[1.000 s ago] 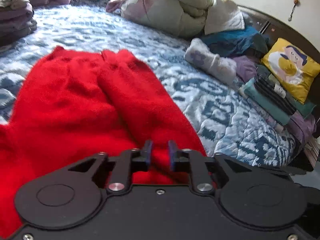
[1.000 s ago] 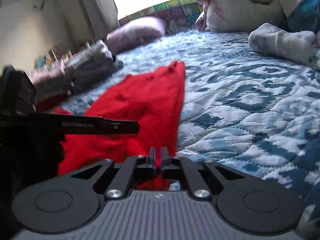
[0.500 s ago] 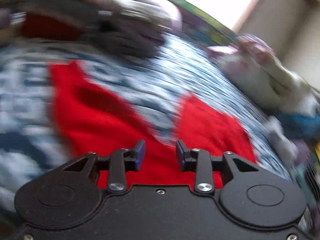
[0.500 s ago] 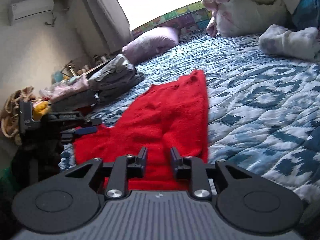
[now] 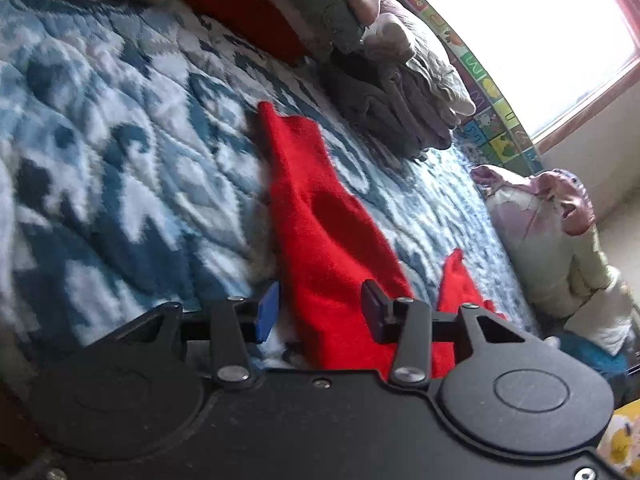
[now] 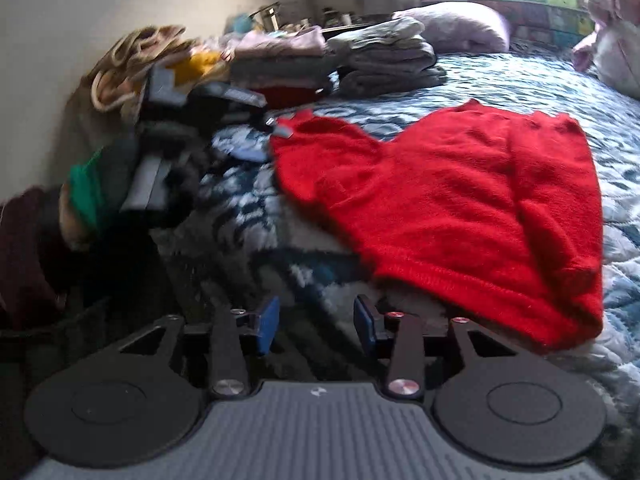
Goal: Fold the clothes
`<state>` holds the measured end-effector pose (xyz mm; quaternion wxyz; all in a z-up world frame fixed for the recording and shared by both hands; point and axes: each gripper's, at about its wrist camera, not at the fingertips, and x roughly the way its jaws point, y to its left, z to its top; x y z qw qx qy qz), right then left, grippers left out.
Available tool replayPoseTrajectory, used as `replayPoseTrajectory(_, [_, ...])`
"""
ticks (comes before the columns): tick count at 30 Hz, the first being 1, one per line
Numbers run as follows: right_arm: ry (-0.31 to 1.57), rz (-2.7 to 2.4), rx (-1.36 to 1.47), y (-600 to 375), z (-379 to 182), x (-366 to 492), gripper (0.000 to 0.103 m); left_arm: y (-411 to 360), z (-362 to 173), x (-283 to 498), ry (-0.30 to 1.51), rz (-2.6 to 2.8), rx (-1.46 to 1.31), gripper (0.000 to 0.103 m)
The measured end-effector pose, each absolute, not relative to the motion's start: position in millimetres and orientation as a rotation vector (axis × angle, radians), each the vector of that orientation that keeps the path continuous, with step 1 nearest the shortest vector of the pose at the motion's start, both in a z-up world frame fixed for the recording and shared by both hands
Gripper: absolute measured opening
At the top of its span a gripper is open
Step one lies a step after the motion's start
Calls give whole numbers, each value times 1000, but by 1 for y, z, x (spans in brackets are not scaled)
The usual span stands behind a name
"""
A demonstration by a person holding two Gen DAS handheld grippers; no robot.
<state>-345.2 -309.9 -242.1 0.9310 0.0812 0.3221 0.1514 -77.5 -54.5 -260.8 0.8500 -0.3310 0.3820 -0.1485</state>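
red sweater (image 5: 320,248) beneath opening left fingers (image 5: 267,312)

The left wrist view looked low and tilted along the red sweater (image 5: 320,232) across the quilted bed (image 5: 120,140) toward the window (image 5: 532,28) at upper right. The right wrist view faced the sweater (image 6: 460,184) from its hem. Both shared the folded pile (image 5: 400,92) (image 6: 388,60).
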Motion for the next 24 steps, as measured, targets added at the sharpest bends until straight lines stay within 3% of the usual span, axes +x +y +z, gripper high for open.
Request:
replayPoseTrajectory(5, [613, 229, 240, -333, -238, -354, 45, -64, -263, -73, 801, -293, -700, 43])
replayPoseTrajectory(15, [419, -89, 615, -450, -247, -373, 47, -109, -222, -100, 641, -219, -389, 40])
replayPoseTrajectory(24, [434, -73, 589, -451, -258, -354, 47, -86, -255, -76, 743, -135, -548, 43])
